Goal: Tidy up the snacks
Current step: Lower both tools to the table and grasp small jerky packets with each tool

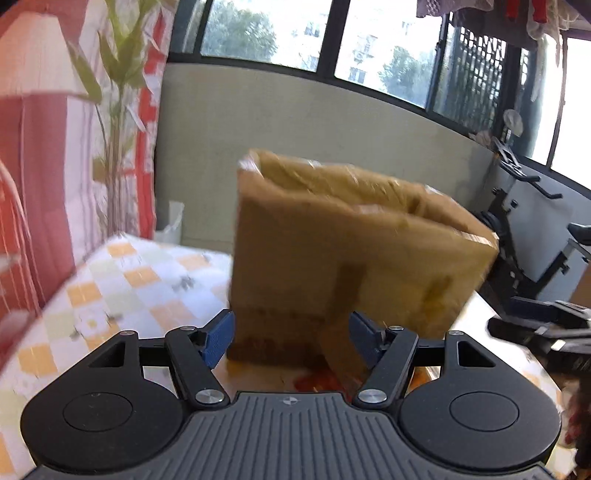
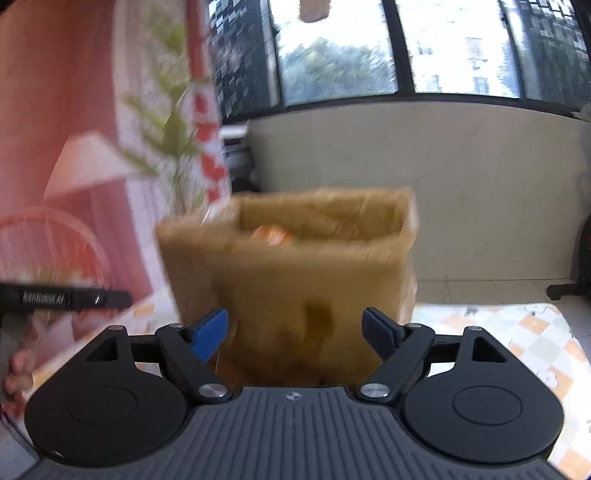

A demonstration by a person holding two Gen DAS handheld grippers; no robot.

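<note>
A brown cardboard box stands upright on a table covered with a cloth checked in orange, pale green and white. Its top is open, with shiny packing tape along the rim. In the right wrist view the box shows an orange snack packet lying inside, just below the near rim; blur hides any print on it.

The left gripper faces the lower part of the box's near wall. Its 2 blue fingers stand apart, 1 on each side of the box's bottom edge, where a loose flap of cardboard juts toward the camera. Whether the pads press on the flap or the wall cannot be told, so the claw reads as open around the box's foot. Red and orange wrappers lie on the table just beneath it, partly hidden by the gripper body.

The right gripper faces another side of the same box, jaws spread wide, nothing clamped between the blue pads. At the left edge of that view the other gripper's black body appears, with fingers of a hand below it.

Behind the box run a low grey wall and dark-framed windows; an exercise bike stands to the right.
</note>
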